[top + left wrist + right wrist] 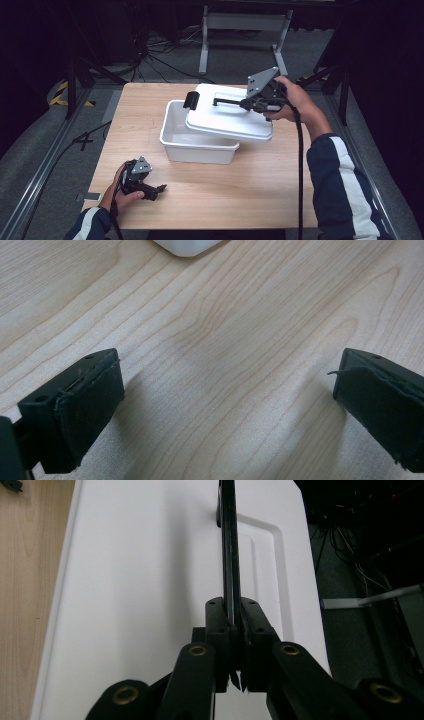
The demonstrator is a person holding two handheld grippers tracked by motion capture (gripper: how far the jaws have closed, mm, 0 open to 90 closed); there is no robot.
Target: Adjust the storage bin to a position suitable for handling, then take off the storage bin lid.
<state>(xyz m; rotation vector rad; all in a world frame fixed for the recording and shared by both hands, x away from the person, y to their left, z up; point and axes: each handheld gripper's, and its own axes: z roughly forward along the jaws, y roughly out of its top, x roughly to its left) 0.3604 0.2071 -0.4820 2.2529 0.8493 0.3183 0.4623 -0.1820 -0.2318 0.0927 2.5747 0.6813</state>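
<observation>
Right gripper (251, 104) is clamped tight on the black handle (229, 540) of the white lid (227, 116), tilted over the tub (196, 145) below it, while the left gripper (159, 190) sits wide open on the table (240, 190).

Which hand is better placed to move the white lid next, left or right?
Right. The right tool is shut on the lid's black handle, holding the lid tilted over the white bin. The left tool is open, low over the table, away from the bin.
</observation>
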